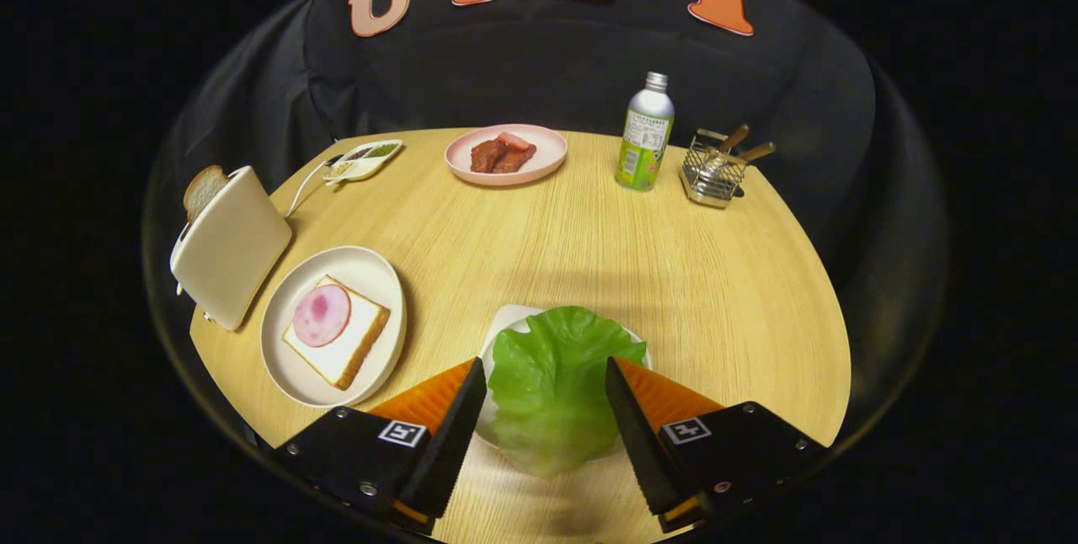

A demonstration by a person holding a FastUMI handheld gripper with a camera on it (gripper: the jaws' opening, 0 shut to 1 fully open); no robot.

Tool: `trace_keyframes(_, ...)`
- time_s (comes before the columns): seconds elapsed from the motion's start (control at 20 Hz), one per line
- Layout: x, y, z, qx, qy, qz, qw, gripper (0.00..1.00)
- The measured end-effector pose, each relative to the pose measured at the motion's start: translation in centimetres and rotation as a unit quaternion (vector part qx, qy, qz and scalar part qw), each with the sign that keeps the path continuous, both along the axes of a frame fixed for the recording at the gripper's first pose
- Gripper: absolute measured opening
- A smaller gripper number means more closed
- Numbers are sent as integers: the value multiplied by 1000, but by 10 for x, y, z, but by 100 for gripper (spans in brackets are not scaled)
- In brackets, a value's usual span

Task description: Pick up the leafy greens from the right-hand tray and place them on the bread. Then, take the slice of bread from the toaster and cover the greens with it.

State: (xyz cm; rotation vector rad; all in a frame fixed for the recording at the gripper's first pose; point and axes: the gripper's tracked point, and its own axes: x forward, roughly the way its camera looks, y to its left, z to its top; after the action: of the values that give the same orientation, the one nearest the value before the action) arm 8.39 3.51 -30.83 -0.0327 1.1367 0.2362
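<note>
The gripper [546,376] is spread wide, one lettuce leaf [556,384] lying between its fingers on a small white tray [505,325] at the table's [674,274] near edge. Leftward, one bread slice [341,338] with ham [321,315] sits on a plate [370,270]; another slice [202,189] stands in the toaster [229,245].

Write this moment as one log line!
tool: open, fingers either side of lettuce | bread: on plate, ham on top | toaster: slice in

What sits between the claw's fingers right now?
In the gripper view, the lettuce leaf lies on its white tray between the open claw fingers; neither finger visibly presses it.
</note>
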Motion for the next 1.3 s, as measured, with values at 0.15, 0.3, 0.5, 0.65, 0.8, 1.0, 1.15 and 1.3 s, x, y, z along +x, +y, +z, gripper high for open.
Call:
trace_keyframes(0.15, -7, -1, -16, 0, 45, -2, 999, 84)
trace_keyframes(0.3, -12, -4, -31, -15, 75, 1, 997, 84)
trace_keyframes(0.5, -11, -8, -46, -29, 92, -7, 995, 81)
trace_keyframes(0.65, -7, -8, -51, -34, 92, -11, 995, 71)
trace_keyframes(0.8, -4, -8, -49, -36, 86, -18, 996, 55)
trace_keyframes(1.0, 1, -7, -50, -23, 80, -34, 996, 20)
trace_keyframes(1.15, 0, -1, -43, 18, 83, -55, 995, 7)
trace_keyframes(1.3, 4, 5, -27, 42, 69, -61, 995, 6)
